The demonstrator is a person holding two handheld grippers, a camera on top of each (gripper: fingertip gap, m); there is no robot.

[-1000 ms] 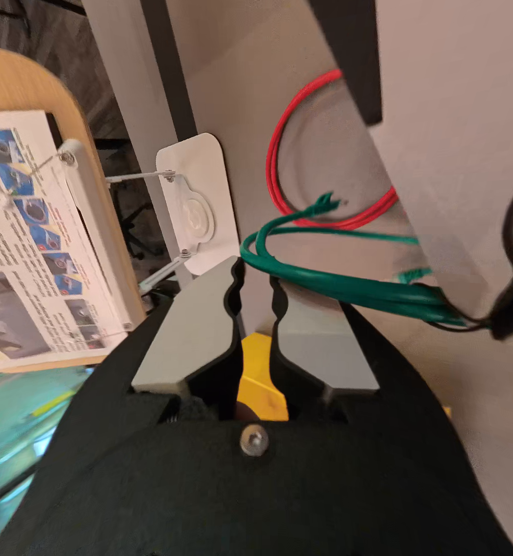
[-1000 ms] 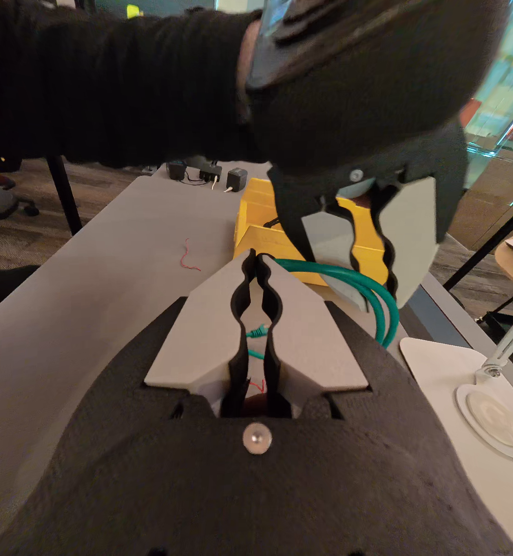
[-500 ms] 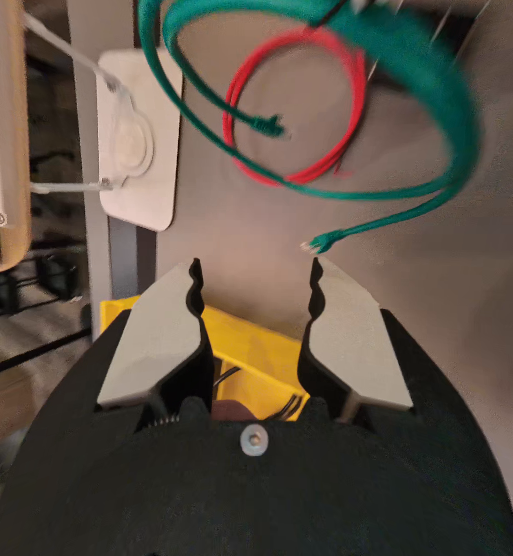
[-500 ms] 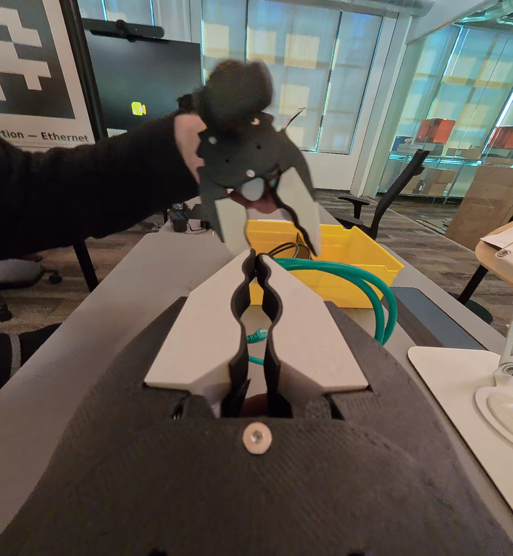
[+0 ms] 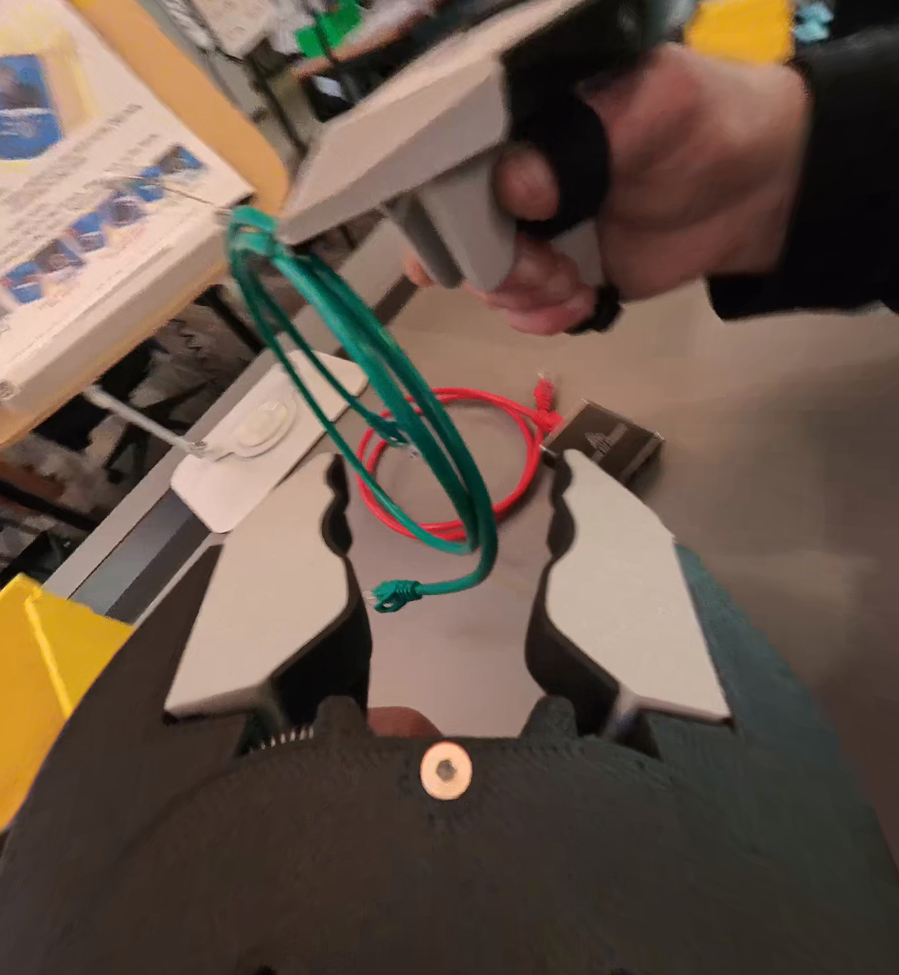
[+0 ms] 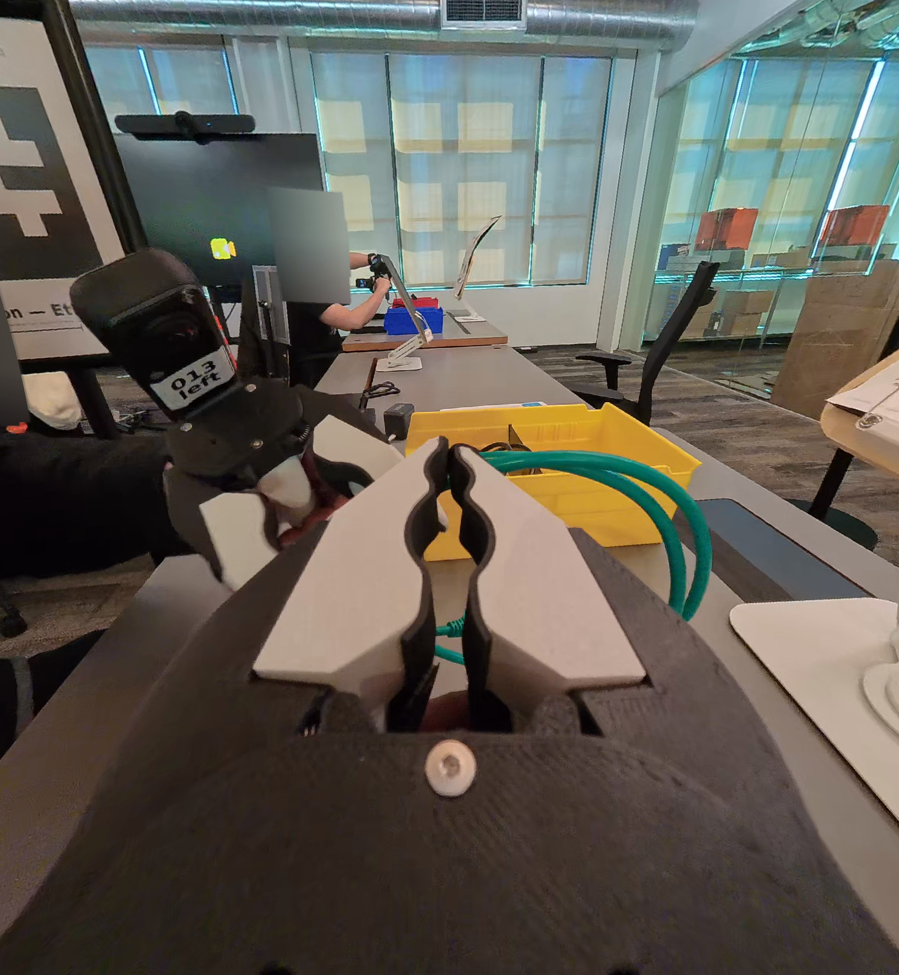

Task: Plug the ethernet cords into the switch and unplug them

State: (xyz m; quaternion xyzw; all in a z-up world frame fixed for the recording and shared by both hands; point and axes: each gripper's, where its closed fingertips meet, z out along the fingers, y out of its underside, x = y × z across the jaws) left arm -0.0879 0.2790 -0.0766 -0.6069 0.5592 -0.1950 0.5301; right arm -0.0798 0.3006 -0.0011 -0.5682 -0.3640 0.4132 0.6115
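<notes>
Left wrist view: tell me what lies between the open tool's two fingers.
In the left wrist view, the left tool is open; the green cord's free plug hangs in the gap, and the red cord lies coiled on the grey table beyond.

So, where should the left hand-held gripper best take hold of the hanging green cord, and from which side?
Best guess: at the boot just behind the free plug, which dangles between the open left hand-held gripper's fingers. The green cord hangs coiled from the shut right hand-held gripper, above the red cord, and the plug points sideways. So advance straight and close across the boot, leaving the tip free.
</notes>
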